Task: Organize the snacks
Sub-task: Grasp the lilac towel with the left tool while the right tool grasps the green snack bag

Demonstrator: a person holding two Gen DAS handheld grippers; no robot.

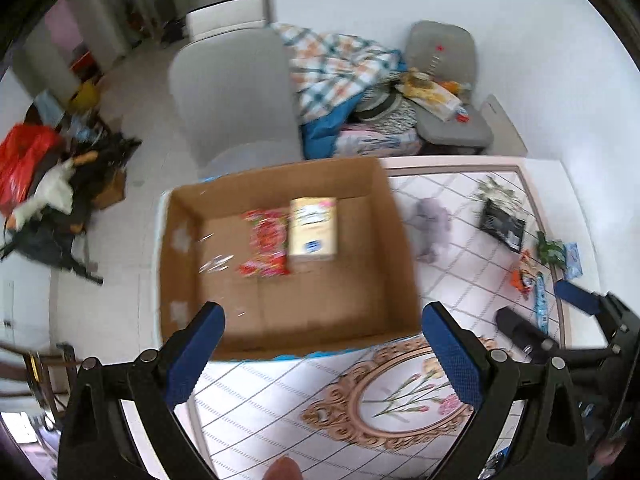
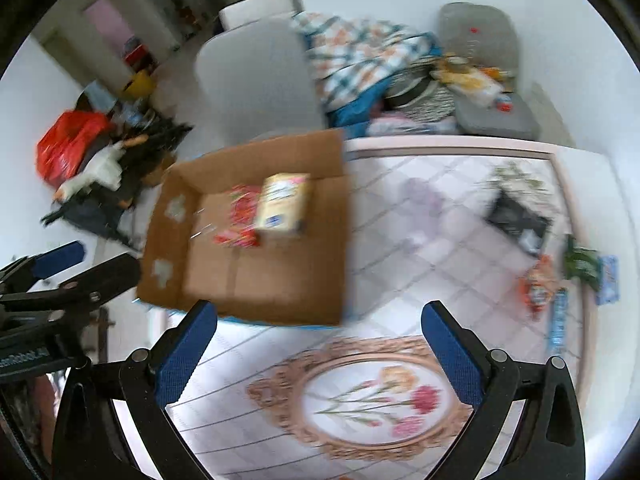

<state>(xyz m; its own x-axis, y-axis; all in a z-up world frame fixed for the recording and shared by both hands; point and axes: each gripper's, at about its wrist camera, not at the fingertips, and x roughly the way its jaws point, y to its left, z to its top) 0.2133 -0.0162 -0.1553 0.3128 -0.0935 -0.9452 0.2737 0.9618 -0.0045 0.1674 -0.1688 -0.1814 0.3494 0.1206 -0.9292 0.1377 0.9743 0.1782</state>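
Observation:
An open cardboard box point(image 1: 182, 216) point(image 2: 336, 216) sits at the table's left end. Inside lie a red snack packet point(image 1: 266, 242) point(image 2: 240, 216) and a cream carton point(image 1: 313, 228) point(image 2: 282, 204), side by side. Further snacks lie at the table's right edge: a black packet point(image 1: 502, 222) point(image 2: 518, 216), a green one point(image 1: 550, 250) point(image 2: 582, 264), an orange one point(image 1: 526, 274) point(image 2: 538, 282) and a blue stick point(image 1: 542, 308) point(image 2: 558, 322). My left gripper point(image 1: 322, 332) hovers open and empty over the box's near wall. My right gripper point(image 2: 320, 330) is open and empty above the table.
The table point(image 1: 280, 408) point(image 2: 400, 248) has a tiled cloth with a floral oval print point(image 2: 360, 400). A grey chair point(image 1: 236, 92) stands behind the box. Bedding point(image 1: 340, 76) and a cushioned seat point(image 1: 448, 120) lie beyond the far edge. Clutter covers the floor point(image 1: 44, 184) at left.

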